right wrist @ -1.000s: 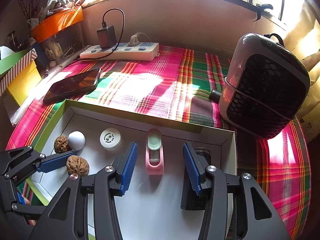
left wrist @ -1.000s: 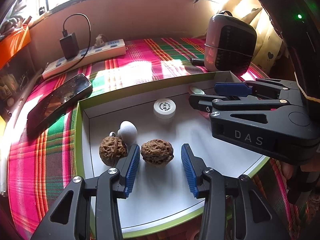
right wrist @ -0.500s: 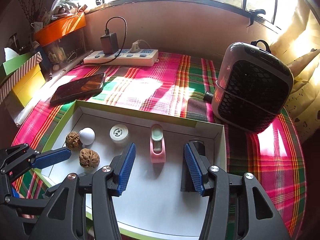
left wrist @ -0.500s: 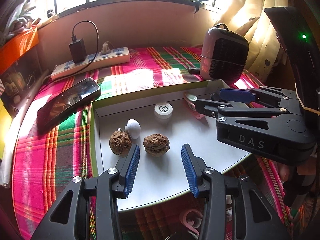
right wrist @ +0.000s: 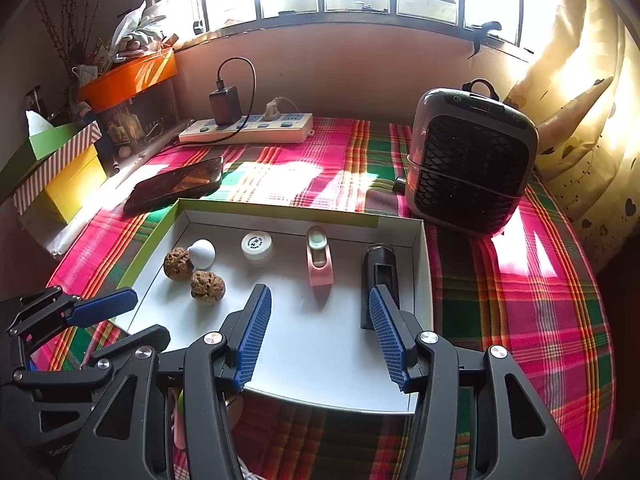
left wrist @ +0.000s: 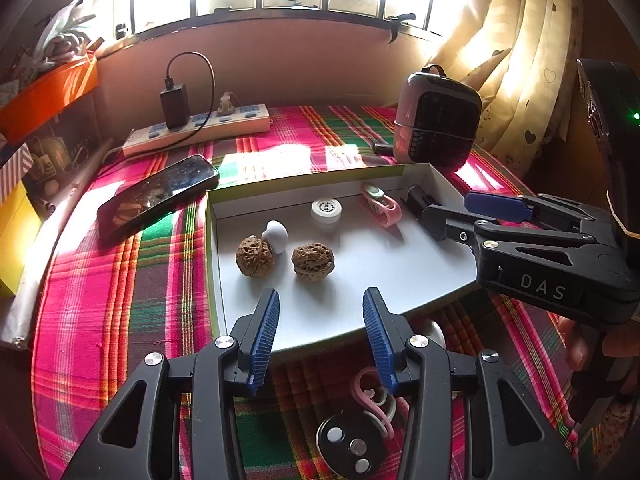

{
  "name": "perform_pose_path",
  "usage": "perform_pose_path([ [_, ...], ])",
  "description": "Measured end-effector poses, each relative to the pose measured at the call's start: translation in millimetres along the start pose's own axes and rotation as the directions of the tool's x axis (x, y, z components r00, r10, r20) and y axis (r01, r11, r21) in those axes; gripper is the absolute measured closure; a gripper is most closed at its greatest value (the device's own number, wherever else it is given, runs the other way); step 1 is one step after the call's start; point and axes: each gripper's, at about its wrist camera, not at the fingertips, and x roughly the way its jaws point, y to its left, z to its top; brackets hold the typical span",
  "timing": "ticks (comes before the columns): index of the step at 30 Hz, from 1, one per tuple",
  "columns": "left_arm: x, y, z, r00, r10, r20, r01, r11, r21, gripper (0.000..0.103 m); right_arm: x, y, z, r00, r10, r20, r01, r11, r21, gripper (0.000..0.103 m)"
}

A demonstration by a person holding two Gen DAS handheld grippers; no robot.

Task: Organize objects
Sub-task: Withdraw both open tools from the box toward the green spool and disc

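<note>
A shallow white tray with a green rim lies on the plaid cloth. In it sit two walnuts, a small white egg-shaped piece, a round white cap, a pink clip and a dark block. My left gripper hovers open over the tray's near edge, nothing between its blue pads. My right gripper is open too, above the tray's near part, and shows from the side in the left wrist view.
A black phone, a power strip with a charger and a small heater stand behind the tray. A pink curly piece and a black round disc lie on the cloth below my left gripper. Boxes line the left.
Both grippers have pulled back and risen from the tray, so the objects look smaller and farther. The walnut that lay between my left pads now lies beyond them. Nothing in the tray moved.
</note>
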Motion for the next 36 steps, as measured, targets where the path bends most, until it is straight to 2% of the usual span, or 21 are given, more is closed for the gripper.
perform_pose_path([
  [11,-29.7,3.0,-20.6,0.999,-0.008,0.038,0.009,1.000,-0.027,0.061,-26.3,-1.4,-29.1,1.000,0.017,0.010,-0.017,1.000,-0.016,0.051],
  [18,-42.5,4.9,-35.0,0.998,-0.039,0.048,0.041,0.998,-0.039,0.061,-37.3,0.3,-42.7,0.999,0.038,0.013,-0.038,0.999,-0.027,0.051],
  [26,-46.1,19.6,-51.6,0.995,-0.094,0.031,0.098,0.986,-0.135,0.060,-39.2,4.8,-66.3,0.997,0.082,-0.015,-0.082,0.996,-0.037,0.051],
  [36,-37.3,20.2,-66.4,0.990,-0.137,-0.016,0.132,0.976,-0.172,0.057,-33.8,17.9,-83.9,0.991,0.122,-0.058,-0.126,0.989,-0.080,0.051],
])
